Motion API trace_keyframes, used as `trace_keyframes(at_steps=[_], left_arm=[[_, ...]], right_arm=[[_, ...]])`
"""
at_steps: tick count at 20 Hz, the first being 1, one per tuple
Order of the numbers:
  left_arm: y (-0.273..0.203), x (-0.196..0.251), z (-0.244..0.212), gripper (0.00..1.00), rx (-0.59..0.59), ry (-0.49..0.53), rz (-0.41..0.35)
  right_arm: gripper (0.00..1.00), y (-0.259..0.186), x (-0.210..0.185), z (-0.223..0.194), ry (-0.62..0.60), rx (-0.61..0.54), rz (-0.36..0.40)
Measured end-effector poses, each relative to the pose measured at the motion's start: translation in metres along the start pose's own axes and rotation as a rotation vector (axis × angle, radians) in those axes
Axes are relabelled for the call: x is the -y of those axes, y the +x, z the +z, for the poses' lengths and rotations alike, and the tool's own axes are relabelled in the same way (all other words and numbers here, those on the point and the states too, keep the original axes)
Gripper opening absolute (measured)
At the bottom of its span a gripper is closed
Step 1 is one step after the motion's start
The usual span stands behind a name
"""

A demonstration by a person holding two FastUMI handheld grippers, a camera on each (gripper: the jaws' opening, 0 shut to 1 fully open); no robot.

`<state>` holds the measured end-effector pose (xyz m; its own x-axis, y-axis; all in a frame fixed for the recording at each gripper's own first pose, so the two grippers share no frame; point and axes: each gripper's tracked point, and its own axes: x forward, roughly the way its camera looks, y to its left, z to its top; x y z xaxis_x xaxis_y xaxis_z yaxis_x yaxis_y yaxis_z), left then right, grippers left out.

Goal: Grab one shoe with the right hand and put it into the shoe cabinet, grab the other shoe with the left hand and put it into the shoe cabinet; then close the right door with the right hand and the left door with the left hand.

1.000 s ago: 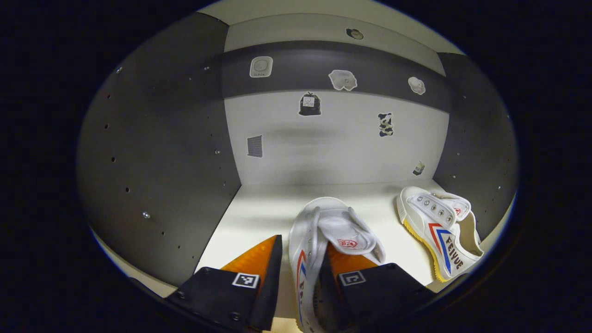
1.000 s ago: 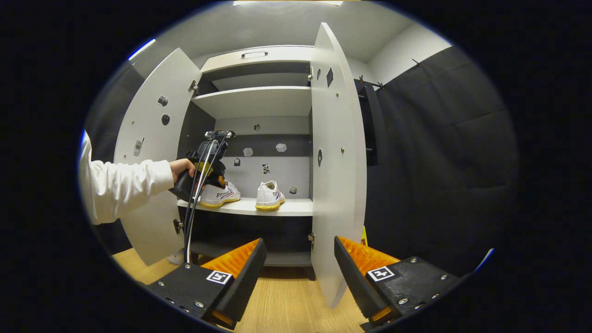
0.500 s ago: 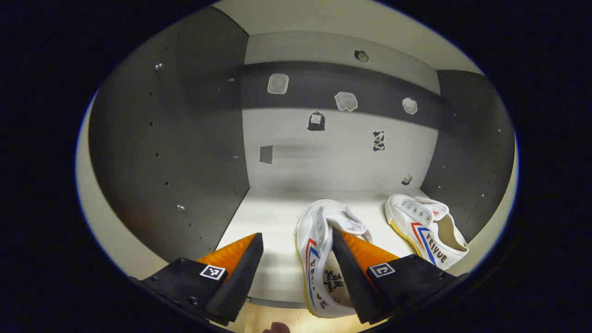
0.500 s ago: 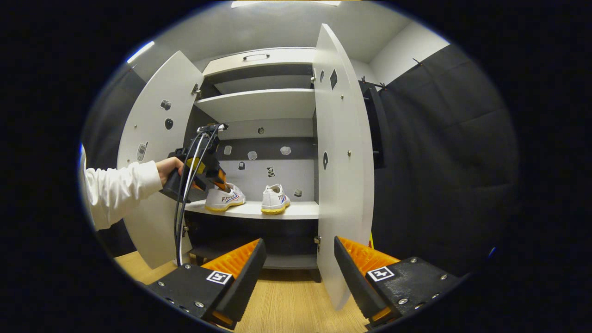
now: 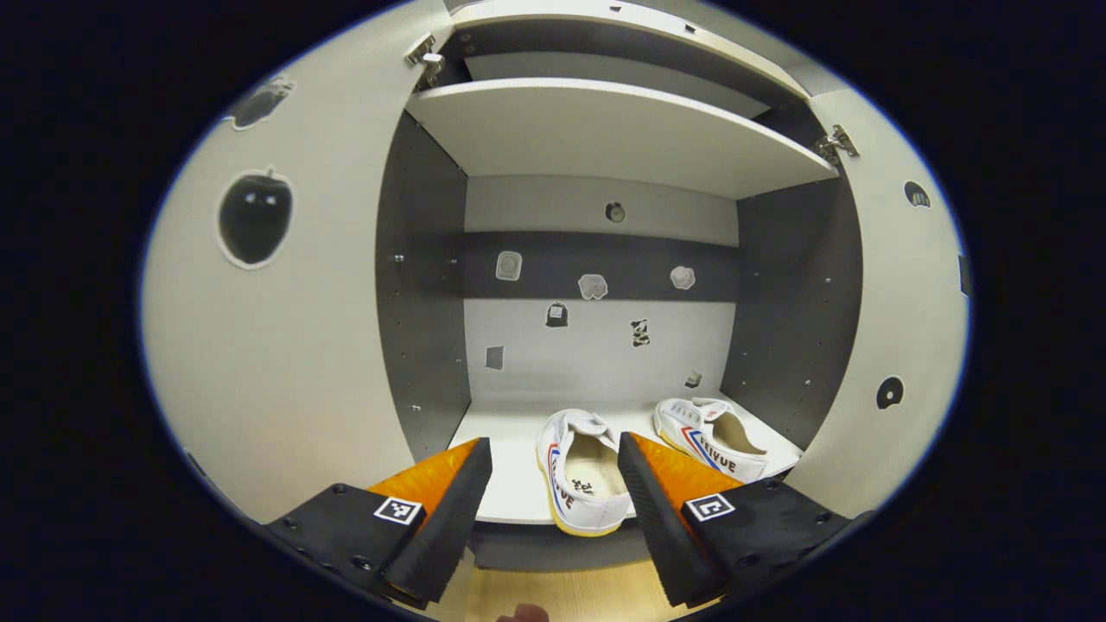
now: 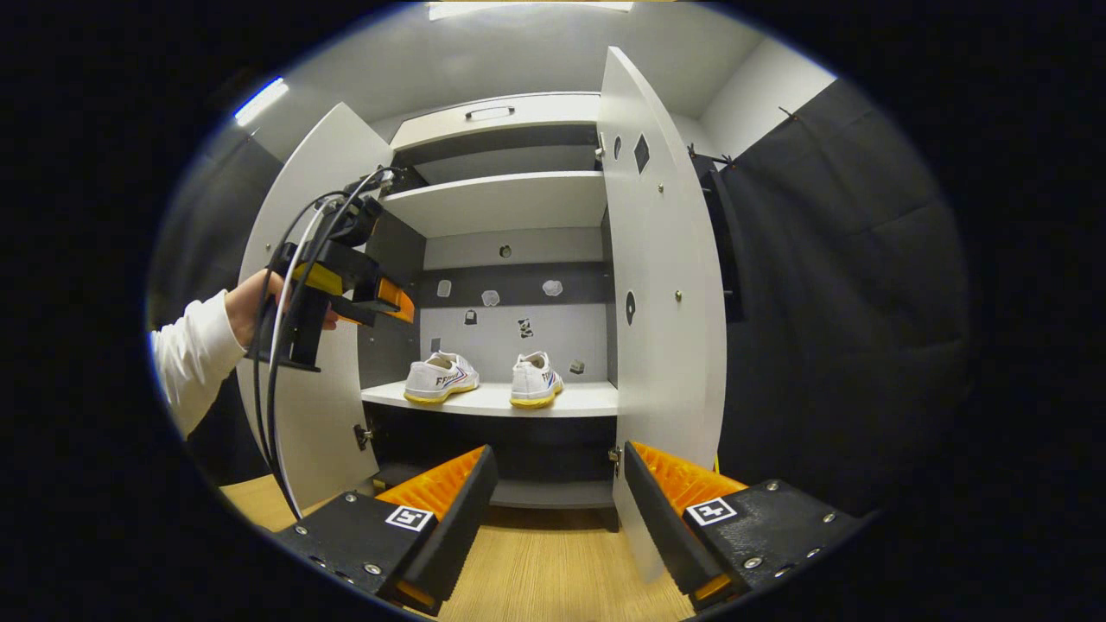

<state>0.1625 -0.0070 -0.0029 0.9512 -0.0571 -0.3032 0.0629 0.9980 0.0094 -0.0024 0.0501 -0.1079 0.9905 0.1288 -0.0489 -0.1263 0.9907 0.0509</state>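
White canvas shoes, two of them with red and blue side stripes and yellow soles, stand on the pale shelf (image 5: 510,484) of the grey-walled shoe cabinet (image 6: 501,203). The left shoe (image 5: 577,471) sits near the shelf's front edge, heel toward me; the right shoe (image 5: 710,432) lies toward the right front corner, apart from its mate. Both white doors hang open: the left door (image 5: 285,345) and the right door (image 6: 661,328).

My left gripper (image 5: 549,510) is outside the cabinet, level with the shelf's front edge, fingers spread wide and holding nothing. In the right gripper view it hangs in a hand with a white sleeve (image 6: 194,358), in front of the left door.

My right gripper (image 6: 557,518) sits low over the wooden floor (image 6: 536,574), well back from the cabinet, fingers wide apart and empty, the right door's edge standing between them.
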Motion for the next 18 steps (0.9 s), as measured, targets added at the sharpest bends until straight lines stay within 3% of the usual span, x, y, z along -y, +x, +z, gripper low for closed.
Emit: trace_keyframes(at_steps=[4,10,14,18], left_arm=[[-0.057,0.0,-0.022,0.95,0.079,-0.007,0.013],[-0.125,-0.007,-0.105,0.95,0.122,-0.028,0.112],[-0.153,-0.012,-0.162,0.95,0.119,-0.085,0.149],[-0.173,-0.024,-0.176,0.95,0.135,-0.079,0.198]], right_arm=[[0.91,-0.005,-0.007,-0.002,-0.002,0.002,0.022],[0.91,-0.011,-0.009,-0.008,0.029,-0.011,0.044],[0.91,-0.012,-0.004,-0.025,0.017,-0.052,0.027],[0.91,-0.015,-0.003,-0.024,0.039,-0.049,0.025]])
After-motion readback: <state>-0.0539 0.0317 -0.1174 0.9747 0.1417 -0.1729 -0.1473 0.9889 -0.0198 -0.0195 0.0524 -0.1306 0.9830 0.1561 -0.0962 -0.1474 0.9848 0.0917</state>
